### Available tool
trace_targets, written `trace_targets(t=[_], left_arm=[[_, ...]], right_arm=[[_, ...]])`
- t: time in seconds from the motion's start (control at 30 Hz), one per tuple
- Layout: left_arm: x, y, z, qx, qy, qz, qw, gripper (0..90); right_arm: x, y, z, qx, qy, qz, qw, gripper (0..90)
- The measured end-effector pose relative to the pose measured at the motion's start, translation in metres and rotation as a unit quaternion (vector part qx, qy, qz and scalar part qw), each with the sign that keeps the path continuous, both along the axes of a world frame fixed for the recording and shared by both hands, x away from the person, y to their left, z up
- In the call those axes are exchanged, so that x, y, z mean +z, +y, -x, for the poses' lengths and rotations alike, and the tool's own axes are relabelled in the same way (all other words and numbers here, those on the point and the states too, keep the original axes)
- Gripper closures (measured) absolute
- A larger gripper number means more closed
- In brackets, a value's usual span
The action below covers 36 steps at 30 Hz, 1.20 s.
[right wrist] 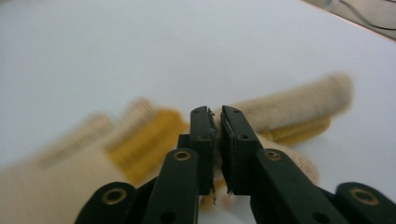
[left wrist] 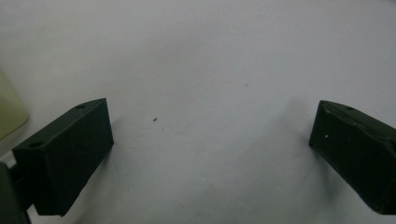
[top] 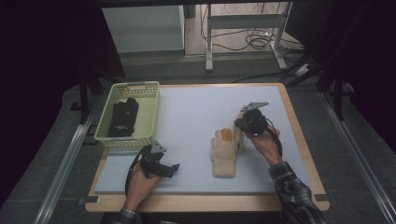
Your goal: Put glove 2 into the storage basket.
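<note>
A cream knit glove [top: 223, 156] with orange-yellow patches lies on the pale mat, cuff toward the near edge. My right gripper [top: 241, 134] sits at the glove's far right side, by its fingers. In the right gripper view the glove [right wrist: 289, 105] is blurred, and the right gripper [right wrist: 218, 114] has its jaws almost together with a thin edge of cream fabric pinched between them. My left gripper [top: 173, 168] rests low near the mat's front left corner. In the left gripper view the left gripper [left wrist: 210, 126] stands wide open over bare mat, with nothing between its jaws.
A pale yellow-green basket [top: 135, 85] stands at the table's far left with a black glove [top: 123, 116] lying in it; its corner [left wrist: 9, 109] shows beside the left jaw. The pale mat [top: 196, 107] covers a wooden table. Behind the table are desk legs and cables on the floor.
</note>
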State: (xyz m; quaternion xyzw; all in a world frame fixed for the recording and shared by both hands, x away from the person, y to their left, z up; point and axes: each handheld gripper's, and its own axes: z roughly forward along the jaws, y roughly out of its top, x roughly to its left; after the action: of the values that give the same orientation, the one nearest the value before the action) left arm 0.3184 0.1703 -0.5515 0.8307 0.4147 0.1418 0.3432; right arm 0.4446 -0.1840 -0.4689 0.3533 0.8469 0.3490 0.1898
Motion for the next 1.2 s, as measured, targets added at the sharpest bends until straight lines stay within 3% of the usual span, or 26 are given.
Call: trace_targets(t=[0.13, 0.23, 0.3, 0.5, 0.7, 0.83, 0.93, 1.0, 1.13, 1.2], left_arm=[[0.0, 0.0, 0.0, 0.0, 0.0, 0.0, 1.0, 0.0], [0.0, 0.0, 0.0, 0.0, 0.0, 0.0, 1.0, 0.0], [0.0, 0.0, 0.0, -0.002, 0.0, -0.003, 1.0, 0.0], [0.0, 0.0, 0.0, 0.0, 0.0, -0.001, 1.0, 0.0], [0.0, 0.0, 0.0, 0.0, 0.0, 0.0, 1.0, 0.0], [0.0, 0.0, 0.0, 0.0, 0.0, 0.0, 1.0, 0.0], [0.0, 0.0, 0.0, 0.0, 0.0, 0.0, 1.0, 0.0], [0.0, 0.0, 0.0, -0.001, 0.0, -0.002, 1.0, 0.0], [0.0, 0.0, 0.0, -0.001, 0.0, -0.002, 1.0, 0.0], [0.0, 0.0, 0.0, -0.001, 0.0, -0.002, 1.0, 0.0]], right_arm=[[-0.002, 0.026, -0.004, 0.025, -0.002, -0.008, 0.9996, 70.5], [0.001, 0.031, -0.003, 0.031, -0.011, -0.007, 0.9994, 68.1], [0.002, 0.024, -0.004, 0.023, -0.017, 0.001, 0.9996, 67.1], [-0.008, -0.005, -0.007, -0.001, 0.003, -0.014, 0.9999, 54.3], [-0.028, -0.011, -0.003, 0.006, 0.026, -0.026, 0.9993, 41.6], [-0.044, -0.008, -0.007, 0.008, 0.045, -0.024, 0.9987, 41.8], [-0.053, -0.009, -0.008, 0.003, 0.058, -0.052, 0.997, 53.3], [-0.052, -0.008, -0.007, -0.001, 0.061, -0.053, 0.9967, 57.9], [-0.043, -0.003, -0.001, 0.0, 0.041, -0.026, 0.9988, 60.5], [-0.037, -0.003, 0.002, -0.002, 0.038, -0.031, 0.9988, 60.6]])
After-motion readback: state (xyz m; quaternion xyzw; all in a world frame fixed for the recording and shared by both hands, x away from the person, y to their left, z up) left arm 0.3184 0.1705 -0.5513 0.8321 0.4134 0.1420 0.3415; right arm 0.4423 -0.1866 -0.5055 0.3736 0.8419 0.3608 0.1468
